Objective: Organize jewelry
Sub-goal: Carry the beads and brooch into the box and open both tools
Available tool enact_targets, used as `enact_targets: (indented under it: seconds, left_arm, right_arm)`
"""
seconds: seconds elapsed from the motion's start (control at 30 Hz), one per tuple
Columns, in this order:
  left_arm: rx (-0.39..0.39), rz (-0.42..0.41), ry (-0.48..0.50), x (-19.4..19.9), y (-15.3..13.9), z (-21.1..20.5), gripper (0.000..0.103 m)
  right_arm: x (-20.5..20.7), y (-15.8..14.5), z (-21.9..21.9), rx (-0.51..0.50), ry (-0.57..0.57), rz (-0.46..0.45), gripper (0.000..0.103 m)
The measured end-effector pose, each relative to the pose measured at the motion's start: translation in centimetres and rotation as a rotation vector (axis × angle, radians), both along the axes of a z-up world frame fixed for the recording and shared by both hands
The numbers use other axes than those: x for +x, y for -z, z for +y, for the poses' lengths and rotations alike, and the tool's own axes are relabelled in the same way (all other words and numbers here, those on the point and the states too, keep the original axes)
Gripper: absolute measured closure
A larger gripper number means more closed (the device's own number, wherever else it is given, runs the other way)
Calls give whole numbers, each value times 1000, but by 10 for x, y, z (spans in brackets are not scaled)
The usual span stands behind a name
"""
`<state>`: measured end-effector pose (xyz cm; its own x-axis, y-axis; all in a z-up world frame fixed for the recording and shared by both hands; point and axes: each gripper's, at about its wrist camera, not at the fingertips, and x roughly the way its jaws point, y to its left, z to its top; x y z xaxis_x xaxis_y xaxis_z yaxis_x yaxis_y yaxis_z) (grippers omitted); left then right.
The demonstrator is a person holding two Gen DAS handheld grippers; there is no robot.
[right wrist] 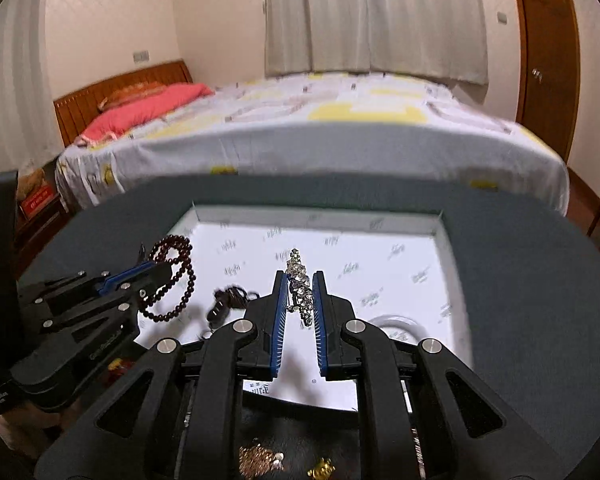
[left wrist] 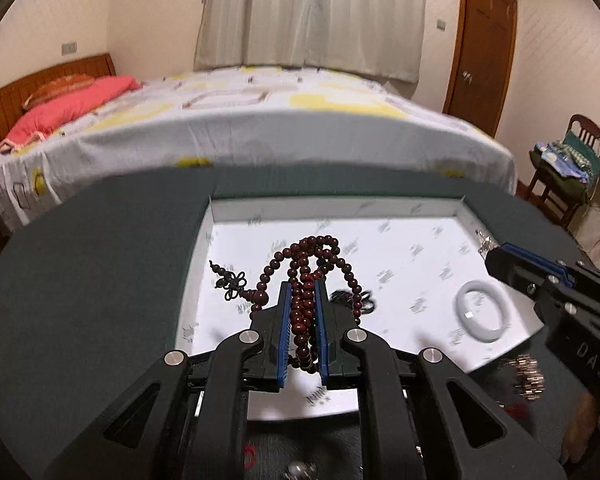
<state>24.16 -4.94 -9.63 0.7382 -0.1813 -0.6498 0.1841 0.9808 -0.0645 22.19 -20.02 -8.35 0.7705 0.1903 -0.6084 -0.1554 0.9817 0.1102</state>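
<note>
My left gripper is shut on a long string of dark red beads whose loops and knotted tassel hang over the white tray. In the right wrist view the same left gripper shows at the left with the beads draped from it. My right gripper is shut on a sparkling rhinestone piece held above the tray. From the left wrist view the right gripper enters at the right with the sparkle at its tip. A white bangle and a small black item lie in the tray.
The tray sits on a dark grey round table. Gold-coloured jewelry lies on the table near its front edge. A bed stands behind the table, a chair with clothes to the right.
</note>
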Motion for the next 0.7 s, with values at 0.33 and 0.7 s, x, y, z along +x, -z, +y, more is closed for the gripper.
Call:
enact_targets:
  seconds: [0.33, 0.7]
  left_arm:
    - [-6, 132, -53, 28, 38, 15, 91]
    - [-13, 143, -54, 30, 38, 17, 85]
  right_arm:
    - [27, 45, 7, -26, -4, 127, 90]
    - [36, 55, 10, -37, -10, 173, 89]
